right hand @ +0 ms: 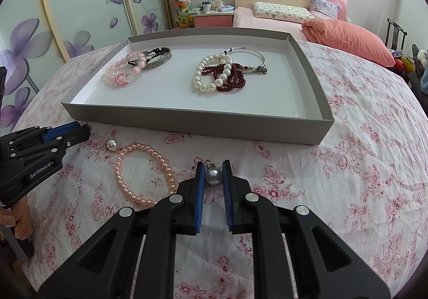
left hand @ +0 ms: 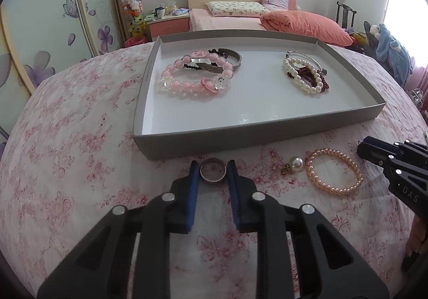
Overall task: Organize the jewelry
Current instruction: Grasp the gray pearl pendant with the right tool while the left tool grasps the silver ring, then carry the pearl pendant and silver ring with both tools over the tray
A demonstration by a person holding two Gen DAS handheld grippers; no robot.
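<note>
A grey shallow tray [left hand: 203, 144] [right hand: 187, 122] sits on the floral cloth. It holds a pink bead bracelet [left hand: 192, 82] [right hand: 120, 72] with a silver bangle [left hand: 230, 61] at left, and a white pearl bracelet [left hand: 302, 77] [right hand: 211, 74] with dark red beads [right hand: 232, 80] at right. My left gripper [left hand: 213, 172] is shut on a silver ring [left hand: 213, 170] just before the tray's near wall. My right gripper [right hand: 213, 174] is shut on a grey pearl earring [right hand: 213, 175]. A peach pearl bracelet [left hand: 334, 172] [right hand: 144, 173] and a white pearl earring [left hand: 295, 164] [right hand: 111, 144] lie on the cloth between them.
The table has a pink floral cloth [left hand: 67, 152] and a rounded edge. Behind it stand a bed [left hand: 240, 18], a nightstand [left hand: 168, 23] and wardrobe doors [left hand: 40, 18] with flower prints.
</note>
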